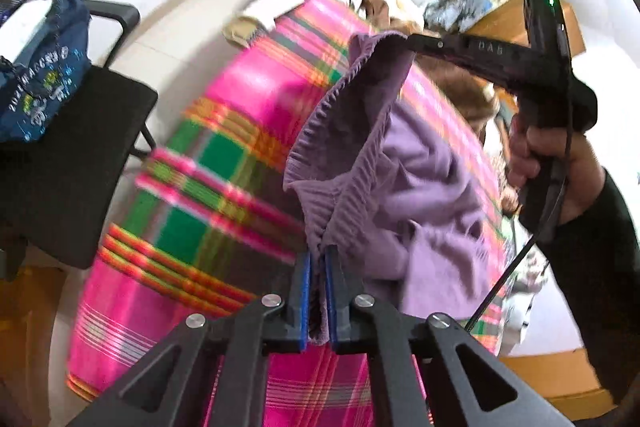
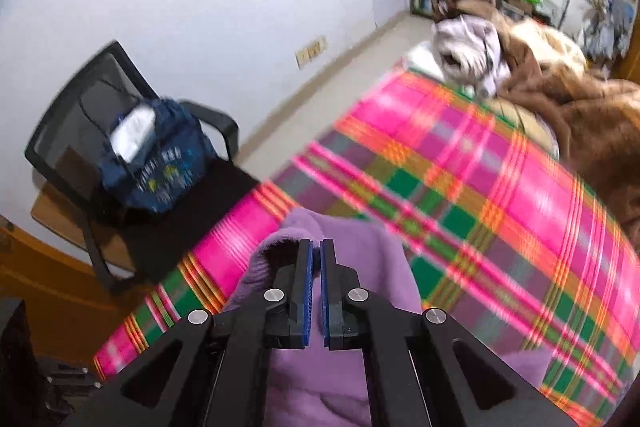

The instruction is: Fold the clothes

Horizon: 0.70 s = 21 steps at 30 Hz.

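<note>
We hold the purple sweater [image 1: 404,163] in the air above the plaid blanket [image 1: 240,115], its ribbed hem stretched between us. Our left gripper [image 1: 318,291] clamps one end of the hem, our right gripper [image 2: 316,287] pinches the other. The sweater hangs bunched, unfolded; spreading it flat and every fold remain, we judge.
</note>
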### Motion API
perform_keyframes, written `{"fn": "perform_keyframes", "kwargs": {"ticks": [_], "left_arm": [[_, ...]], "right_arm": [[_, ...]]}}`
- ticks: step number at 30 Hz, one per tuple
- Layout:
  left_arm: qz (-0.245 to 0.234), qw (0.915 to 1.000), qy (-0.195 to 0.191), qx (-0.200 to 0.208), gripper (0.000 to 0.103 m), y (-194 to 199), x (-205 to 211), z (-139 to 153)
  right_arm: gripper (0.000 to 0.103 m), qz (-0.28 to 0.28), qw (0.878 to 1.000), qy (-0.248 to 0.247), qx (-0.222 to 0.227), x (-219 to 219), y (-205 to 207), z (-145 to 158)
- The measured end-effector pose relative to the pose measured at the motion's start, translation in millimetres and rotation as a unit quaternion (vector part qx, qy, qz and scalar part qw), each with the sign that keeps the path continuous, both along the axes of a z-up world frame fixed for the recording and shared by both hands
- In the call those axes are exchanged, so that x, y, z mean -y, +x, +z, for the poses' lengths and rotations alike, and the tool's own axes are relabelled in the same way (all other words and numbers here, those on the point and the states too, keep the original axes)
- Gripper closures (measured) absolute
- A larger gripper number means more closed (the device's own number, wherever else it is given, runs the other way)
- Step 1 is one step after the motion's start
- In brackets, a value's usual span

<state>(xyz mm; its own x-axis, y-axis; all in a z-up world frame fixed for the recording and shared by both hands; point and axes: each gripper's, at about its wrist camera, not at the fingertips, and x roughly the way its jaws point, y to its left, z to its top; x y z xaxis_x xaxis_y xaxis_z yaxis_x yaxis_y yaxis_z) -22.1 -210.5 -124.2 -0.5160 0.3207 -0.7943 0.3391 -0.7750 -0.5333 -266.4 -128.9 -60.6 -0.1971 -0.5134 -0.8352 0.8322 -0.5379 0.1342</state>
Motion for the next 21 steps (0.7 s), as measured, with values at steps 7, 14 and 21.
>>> {"fn": "perform_keyframes", "kwargs": {"ticks": [7,14,21], "left_arm": [[0.020,0.9996,-0.012,-0.016,0.097,4.1,32.0,23.8],[0.013,0.9922,0.074,0.100,0.096,21.4,43.9,-58.9],[0.005,0.9864,0.103,0.128,0.096,36.4,39.0,-86.1]], "right_arm": [[0.103,0.006,0.997,-0.046,-0.055,42.4,-7.8,58.4],[0.097,0.077,0.995,0.057,-0.001,74.9,4.2,-13.0],[0.067,0.167,0.978,0.124,0.023,88.7,18.4,-75.9]]}}
